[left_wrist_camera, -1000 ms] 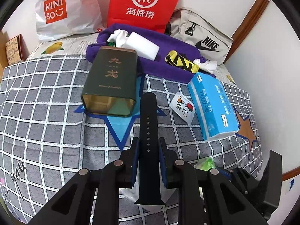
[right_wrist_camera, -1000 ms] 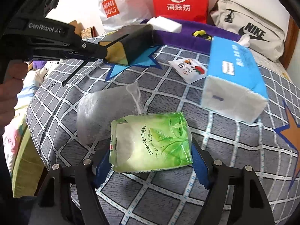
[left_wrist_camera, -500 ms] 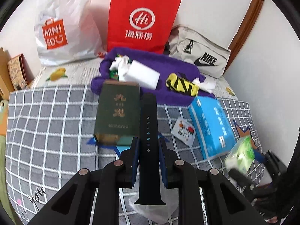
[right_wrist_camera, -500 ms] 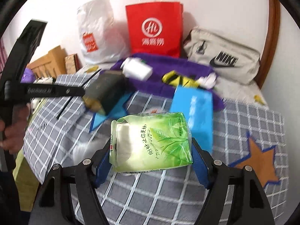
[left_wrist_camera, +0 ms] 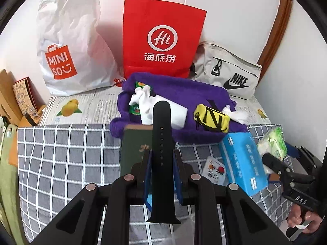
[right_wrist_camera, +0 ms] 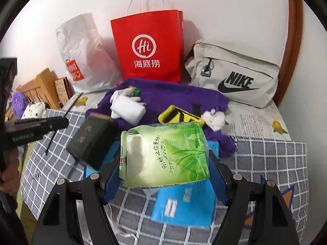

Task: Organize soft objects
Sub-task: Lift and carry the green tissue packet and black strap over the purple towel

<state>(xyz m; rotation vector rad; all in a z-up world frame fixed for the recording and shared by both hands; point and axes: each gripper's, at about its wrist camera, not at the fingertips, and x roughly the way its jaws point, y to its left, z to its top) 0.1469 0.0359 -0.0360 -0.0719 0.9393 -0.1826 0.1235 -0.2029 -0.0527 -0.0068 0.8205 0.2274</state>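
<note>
Two grippers are loaded, both held above a grey checked bedspread [left_wrist_camera: 61,153]. Left gripper [left_wrist_camera: 162,161] — pads clamped on a black watch strap [left_wrist_camera: 161,143], which stands upright between the fingers, its holed length rising past the fingertips and its squared end hanging below them. Right gripper [right_wrist_camera: 164,159] — jaws set wide and pressed against both sides of a green tissue pack [right_wrist_camera: 163,155], clear of the bedding.

Ahead of the left gripper: a dark green tin [left_wrist_camera: 134,149] lying directly behind the strap, then a purple towel [left_wrist_camera: 184,96] carrying a white cloth bundle [left_wrist_camera: 147,106] and a yellow-and-black pouch [left_wrist_camera: 210,118]. To its right, a blue tissue box [left_wrist_camera: 243,163] and a small printed sachet [left_wrist_camera: 214,169].

Under the right gripper lies the blue tissue box; the tin sits to its left.

Against the far wall: a white Miniso bag [left_wrist_camera: 69,47], a red paper bag [left_wrist_camera: 161,38], a beige Nike pouch [left_wrist_camera: 229,71].
</note>
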